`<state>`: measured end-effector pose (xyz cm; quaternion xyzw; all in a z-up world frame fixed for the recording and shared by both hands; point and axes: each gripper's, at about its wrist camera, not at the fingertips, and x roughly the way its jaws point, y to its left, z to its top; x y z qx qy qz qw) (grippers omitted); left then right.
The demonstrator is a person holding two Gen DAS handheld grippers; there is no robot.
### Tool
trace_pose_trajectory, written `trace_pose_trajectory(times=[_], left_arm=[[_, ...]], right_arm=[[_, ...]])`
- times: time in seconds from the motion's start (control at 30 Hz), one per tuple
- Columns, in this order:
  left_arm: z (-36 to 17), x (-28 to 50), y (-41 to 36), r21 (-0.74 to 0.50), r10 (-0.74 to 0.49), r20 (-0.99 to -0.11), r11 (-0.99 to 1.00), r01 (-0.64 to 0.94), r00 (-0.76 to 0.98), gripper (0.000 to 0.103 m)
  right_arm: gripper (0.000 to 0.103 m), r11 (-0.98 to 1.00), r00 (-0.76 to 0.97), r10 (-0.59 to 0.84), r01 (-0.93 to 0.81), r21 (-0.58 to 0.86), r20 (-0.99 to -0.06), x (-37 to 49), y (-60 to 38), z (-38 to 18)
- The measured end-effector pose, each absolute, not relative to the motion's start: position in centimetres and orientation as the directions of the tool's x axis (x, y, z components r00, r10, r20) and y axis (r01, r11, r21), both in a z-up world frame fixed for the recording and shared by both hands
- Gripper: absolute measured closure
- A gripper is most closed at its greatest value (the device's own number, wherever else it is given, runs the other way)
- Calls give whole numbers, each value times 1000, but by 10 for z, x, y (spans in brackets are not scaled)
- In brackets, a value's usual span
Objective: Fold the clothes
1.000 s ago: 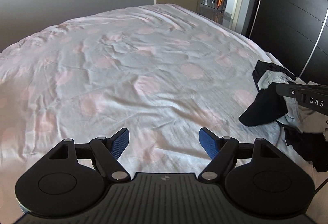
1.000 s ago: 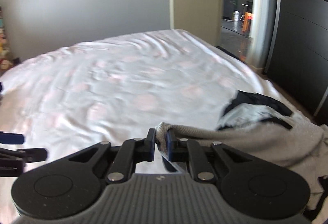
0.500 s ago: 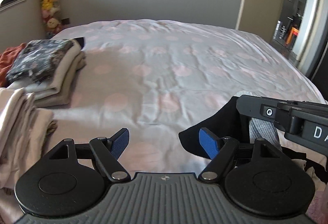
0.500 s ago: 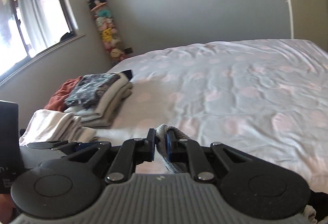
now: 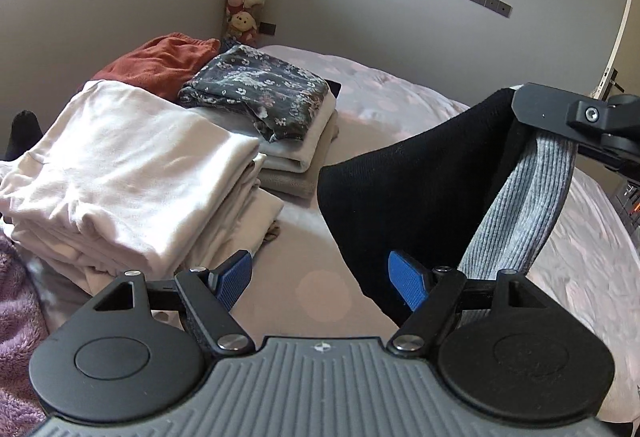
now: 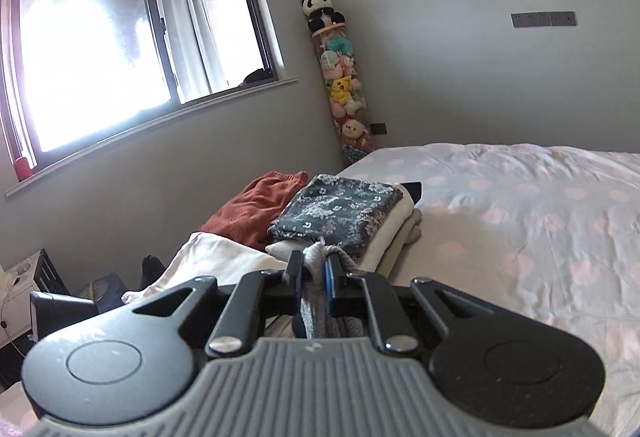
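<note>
At nine o'clock I see folded white clothes [image 5: 120, 173] stacked on the bed [image 5: 580, 277]. My left claw [image 5: 320, 277] gapes wide, empty. At two o'clock, my right claw [image 6: 316, 269] pinches the hanging black-and-grey garment [image 5: 420, 189].

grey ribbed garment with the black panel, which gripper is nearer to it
Right. The right gripper is shut on the grey ribbed garment with the black panel, holding it up by its top edge. The left gripper hangs open just below and beside the dangling cloth, not gripping it.

Overexposed window [image 6: 92, 49] glare; fisheye-bent edges.
</note>
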<state>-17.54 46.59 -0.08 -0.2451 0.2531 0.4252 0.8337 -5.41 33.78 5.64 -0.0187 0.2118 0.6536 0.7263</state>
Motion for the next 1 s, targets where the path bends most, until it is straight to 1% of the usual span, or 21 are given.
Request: trace_pose_trajectory(times=[0.17,0.3,0.4,0.57,0.7,0.87,1.0], left_arm=[[-11,-170,458,-216,537,-648,551,-806,540,28],[-17,-163,446,-222,492,-657,598,-770,571,28],[-15,-159,434,-202,477,-654,638,-743,588,28],[-12,-159,425,-184,486,-641,655,-733,595,28],[-16,-159,422,-194,476,-652,649,-736,591,28],[-25,-152,414,-157,470,-665,672,-724,580,28],[-36,-149,414,-159,452,-687,670,-725,569,28]], right_arm=[[91,269,162,894,-940,211,-417,-40,312,30],[91,446,308,802,-879,170,-511,-15,269,-5],[90,553,396,728,-821,139,-559,4,235,-22],[90,631,459,651,-770,95,-604,22,203,-42],[91,680,510,584,-733,37,-631,32,189,-61],[90,750,540,502,-661,29,-676,53,169,-88],[90,793,547,443,-609,25,-710,65,155,-108]])
